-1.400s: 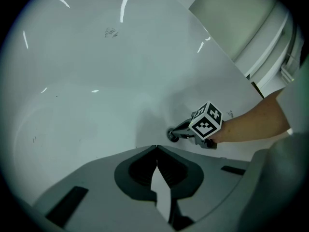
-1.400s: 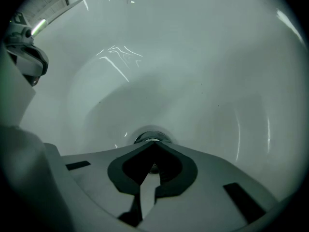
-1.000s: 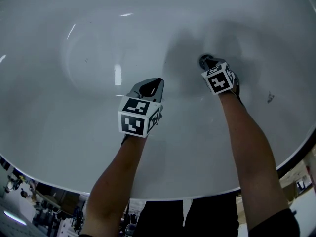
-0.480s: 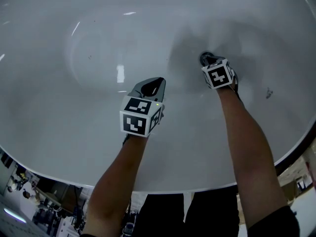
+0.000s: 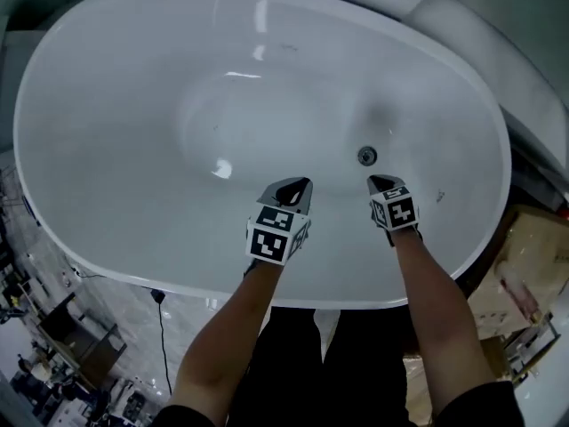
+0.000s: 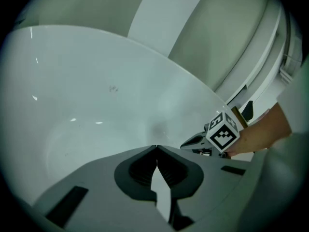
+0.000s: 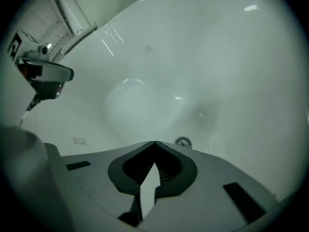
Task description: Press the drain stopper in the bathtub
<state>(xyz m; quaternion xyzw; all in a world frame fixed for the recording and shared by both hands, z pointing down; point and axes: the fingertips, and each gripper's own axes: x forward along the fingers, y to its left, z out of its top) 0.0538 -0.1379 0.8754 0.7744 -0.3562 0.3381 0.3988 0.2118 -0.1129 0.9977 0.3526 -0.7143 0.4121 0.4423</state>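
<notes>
We hold the left gripper (image 5: 296, 185) and right gripper (image 5: 380, 182) pinched together, empty, over the white oval bathtub (image 5: 107, 149), near its round metal drain stopper (image 5: 366, 156).

Drain stopper (image 5: 366, 156) in bathtub (image 5: 98, 158), just beyond right claw (image 5: 384, 182)

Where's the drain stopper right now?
In the head view, the drain stopper sits on the bathtub floor, right of centre, just beyond the tip of the right tool, with a gap between them.
</notes>
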